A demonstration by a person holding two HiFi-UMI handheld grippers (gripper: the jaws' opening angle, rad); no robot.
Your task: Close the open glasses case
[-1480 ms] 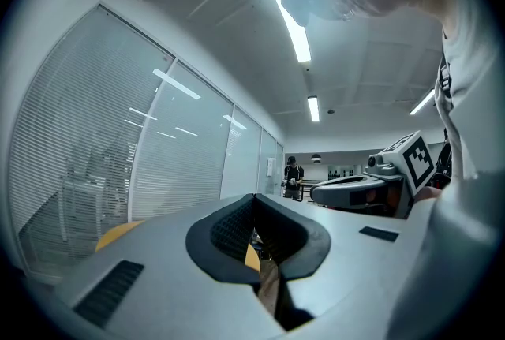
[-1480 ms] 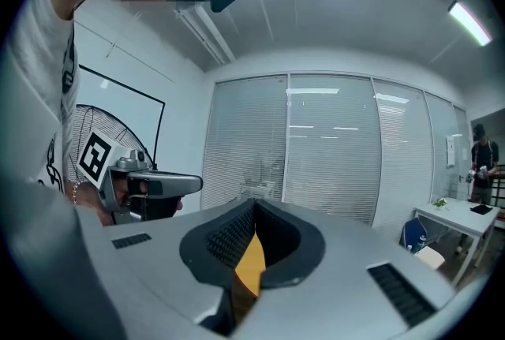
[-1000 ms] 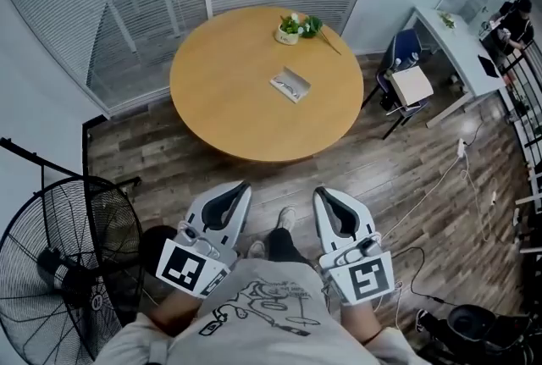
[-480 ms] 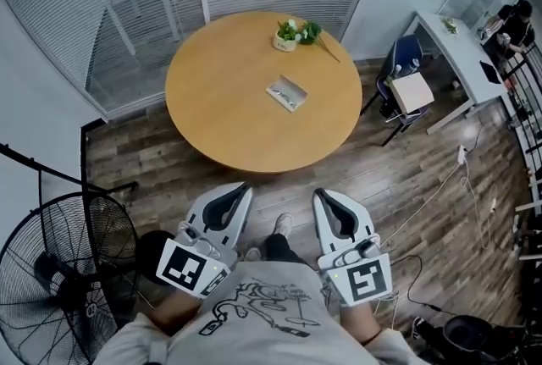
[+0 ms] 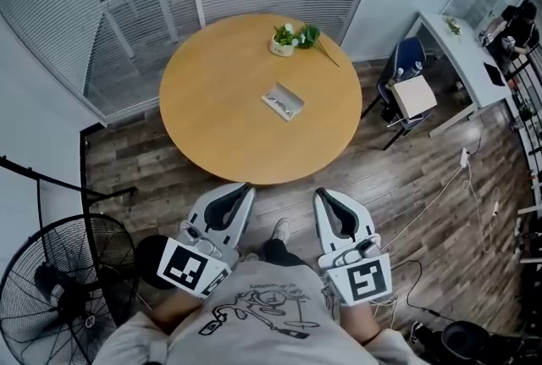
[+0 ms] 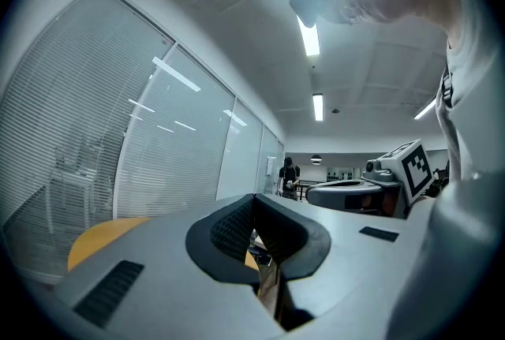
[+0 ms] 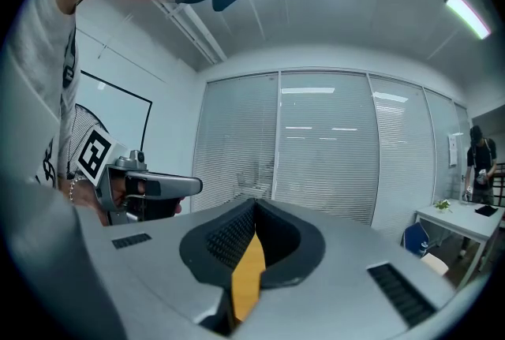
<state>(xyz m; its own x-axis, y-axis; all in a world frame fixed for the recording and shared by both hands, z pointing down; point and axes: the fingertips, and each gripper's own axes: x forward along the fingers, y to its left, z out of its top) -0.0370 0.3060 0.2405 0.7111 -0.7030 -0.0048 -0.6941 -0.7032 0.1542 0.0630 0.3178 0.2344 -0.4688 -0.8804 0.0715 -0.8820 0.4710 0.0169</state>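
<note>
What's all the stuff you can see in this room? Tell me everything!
Round table: one, light brown, middle of the room.
Glasses case: one, grey, near the table's middle.
Potted plant: one, green and white, table's far edge.
Fan: one, black, floor at lower left.
Chair: one, blue, right of the table.
Desk: one, white, far right.
Left gripper: one, grey, jaws shut, empty.
Right gripper: one, grey, jaws shut, empty.

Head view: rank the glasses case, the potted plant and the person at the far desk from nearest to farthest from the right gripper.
1. glasses case, middle of the round table, ahead of the right gripper.
2. potted plant, at the table's far edge.
3. person, far right, beyond the white desk.
</note>
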